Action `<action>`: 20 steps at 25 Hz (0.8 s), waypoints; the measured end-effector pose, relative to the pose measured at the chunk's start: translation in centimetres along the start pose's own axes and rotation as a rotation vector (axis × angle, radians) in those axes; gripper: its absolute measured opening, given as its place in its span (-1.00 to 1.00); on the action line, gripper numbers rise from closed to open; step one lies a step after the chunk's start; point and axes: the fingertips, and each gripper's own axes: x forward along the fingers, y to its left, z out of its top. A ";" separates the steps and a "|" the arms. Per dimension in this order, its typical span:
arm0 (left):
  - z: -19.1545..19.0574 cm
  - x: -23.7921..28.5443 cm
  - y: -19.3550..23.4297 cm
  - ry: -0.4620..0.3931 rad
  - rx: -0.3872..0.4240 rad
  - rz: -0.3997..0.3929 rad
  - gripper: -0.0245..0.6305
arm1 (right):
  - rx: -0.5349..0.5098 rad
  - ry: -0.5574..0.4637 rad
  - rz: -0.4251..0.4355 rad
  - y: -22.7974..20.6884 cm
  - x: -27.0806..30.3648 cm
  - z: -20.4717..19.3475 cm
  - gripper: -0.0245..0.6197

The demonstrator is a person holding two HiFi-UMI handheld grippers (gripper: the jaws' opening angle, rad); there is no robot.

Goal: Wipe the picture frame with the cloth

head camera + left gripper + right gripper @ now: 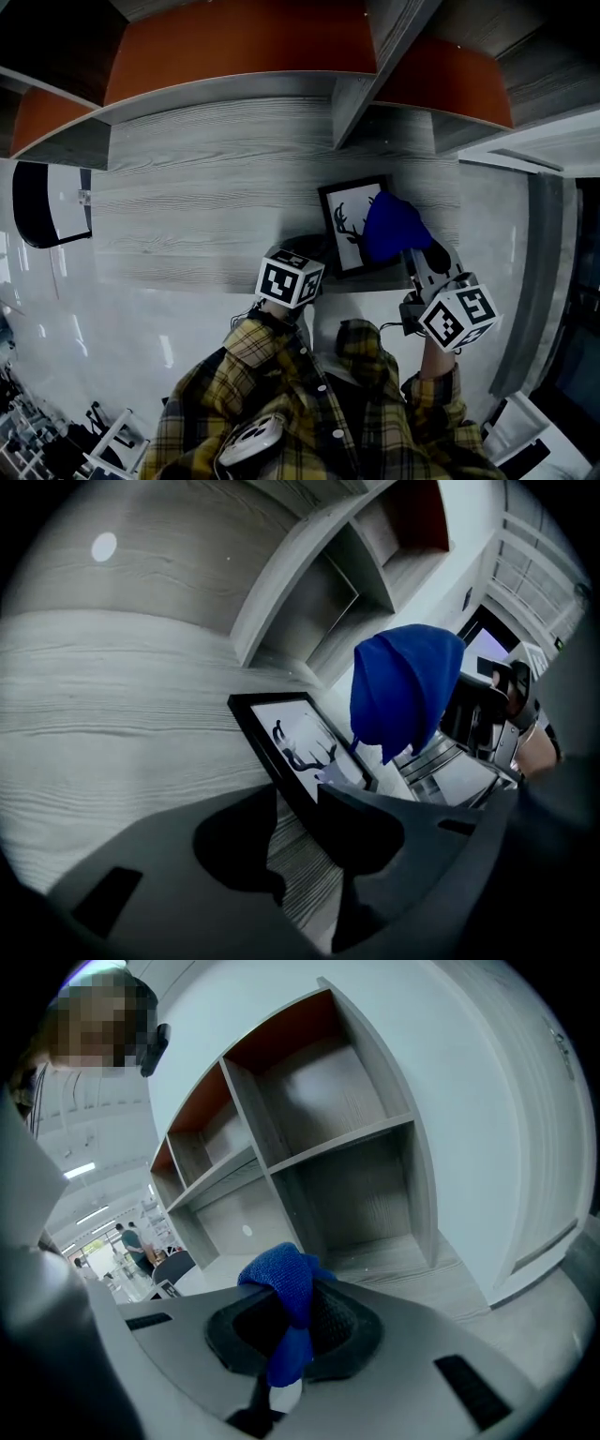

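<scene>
A black picture frame [352,230] with a deer silhouette lies flat on the grey wooden desk [206,206], close to its front edge. My right gripper [410,248] is shut on a blue cloth [394,225], which hangs bunched over the frame's right part. In the right gripper view the cloth [286,1288] is pinched between the jaws of that gripper [286,1321]. My left gripper [314,246] is at the frame's near left corner. In the left gripper view its jaws [295,817] stand apart, open, with the frame [295,738] just beyond them and the cloth [403,691] above it.
Open shelf compartments [234,47] with orange back panels rise behind the desk, split by a grey divider [370,66]. A white panel [511,225] borders the desk on the right. A black and white object [42,202] sits at the far left.
</scene>
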 end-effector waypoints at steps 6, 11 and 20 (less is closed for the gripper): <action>0.0 1.1 0.3 0.010 -0.016 0.011 -0.54 | 0.005 0.025 0.020 0.1 0.8 -0.8 -0.82; 0.2 1.3 0.5 0.039 -0.015 0.015 -0.59 | -0.036 0.055 0.042 0.3 1.9 -1.0 -0.82; 0.2 1.4 0.5 0.044 -0.042 0.006 -0.61 | -0.558 0.373 0.143 2.8 9.3 -4.9 -0.82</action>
